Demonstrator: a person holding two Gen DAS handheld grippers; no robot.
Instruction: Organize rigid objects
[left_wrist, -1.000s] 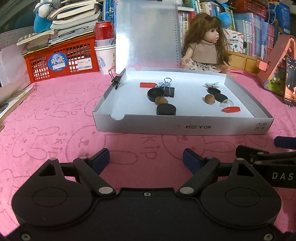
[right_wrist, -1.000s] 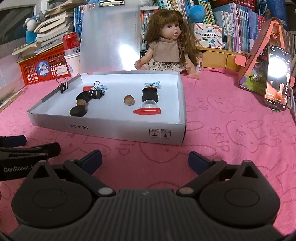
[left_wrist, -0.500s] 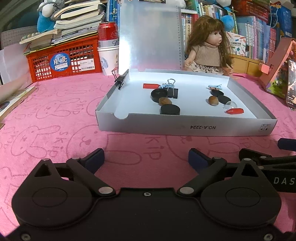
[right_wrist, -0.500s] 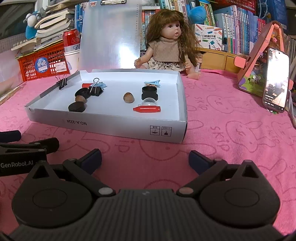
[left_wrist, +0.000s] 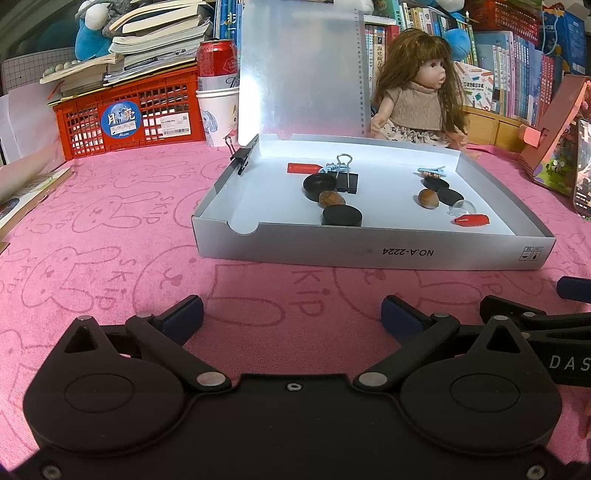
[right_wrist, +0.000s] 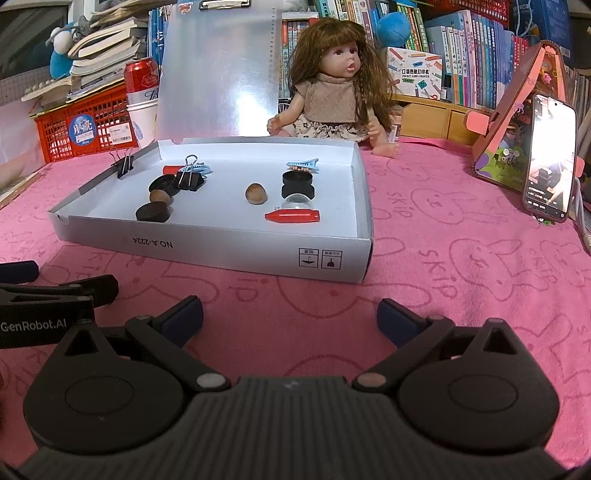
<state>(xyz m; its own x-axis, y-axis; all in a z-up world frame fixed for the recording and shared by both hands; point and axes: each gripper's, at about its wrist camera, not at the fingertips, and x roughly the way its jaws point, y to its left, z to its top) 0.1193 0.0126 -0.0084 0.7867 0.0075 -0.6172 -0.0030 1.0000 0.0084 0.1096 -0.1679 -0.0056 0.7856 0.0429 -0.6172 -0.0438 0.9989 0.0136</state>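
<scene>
The left gripper (left_wrist: 291, 314) is being held open above the pink rabbit-print cloth (left_wrist: 110, 229), nothing lying between its blue-padded fingers (left_wrist: 184, 317). Ahead, a shallow grey cardboard tray (left_wrist: 369, 253) is being occupied by black round caps (left_wrist: 341, 216), brown nuts (left_wrist: 331, 199), a black binder clip (left_wrist: 346, 181) and red plastic caps (left_wrist: 472, 220). The right gripper (left_wrist: 546, 314) is showing at the right edge.

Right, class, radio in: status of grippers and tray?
Left gripper open, empty. Right gripper open, empty. Tray ahead, small items inside untouched. Nothing between.
</scene>
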